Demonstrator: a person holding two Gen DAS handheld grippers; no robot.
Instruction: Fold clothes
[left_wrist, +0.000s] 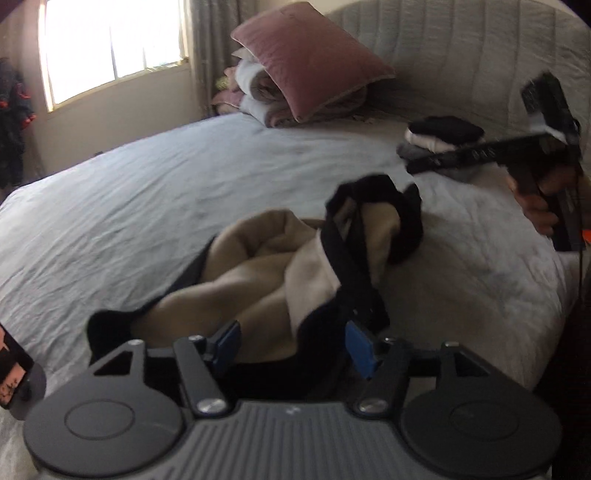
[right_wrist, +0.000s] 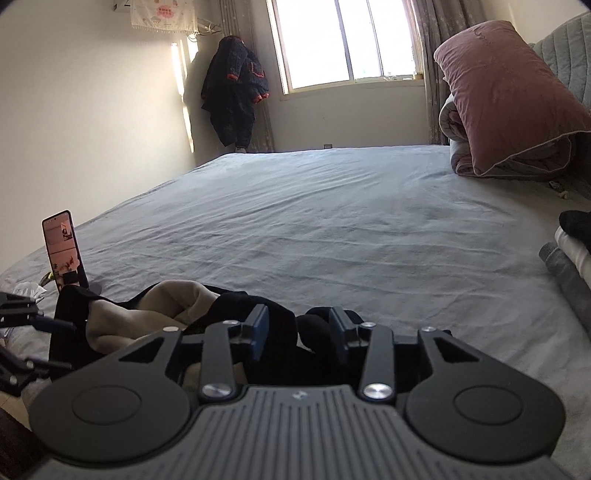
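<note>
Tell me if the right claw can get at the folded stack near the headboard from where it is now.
Probably yes. The folded stack lies off to the side of the right claw, with only bare bed sheet between. The claw is open, nothing pinched; the black and beige garment lies under it.

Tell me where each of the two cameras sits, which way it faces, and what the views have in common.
Left wrist: on the left gripper, tilted down across the bed toward the headboard; the right gripper and a hand show.
Right wrist: on the right gripper, facing the window; the left gripper's fingers show at left.
Shared: crumpled black-and-beige garment, pink pillow, folded stack, phone.
</note>
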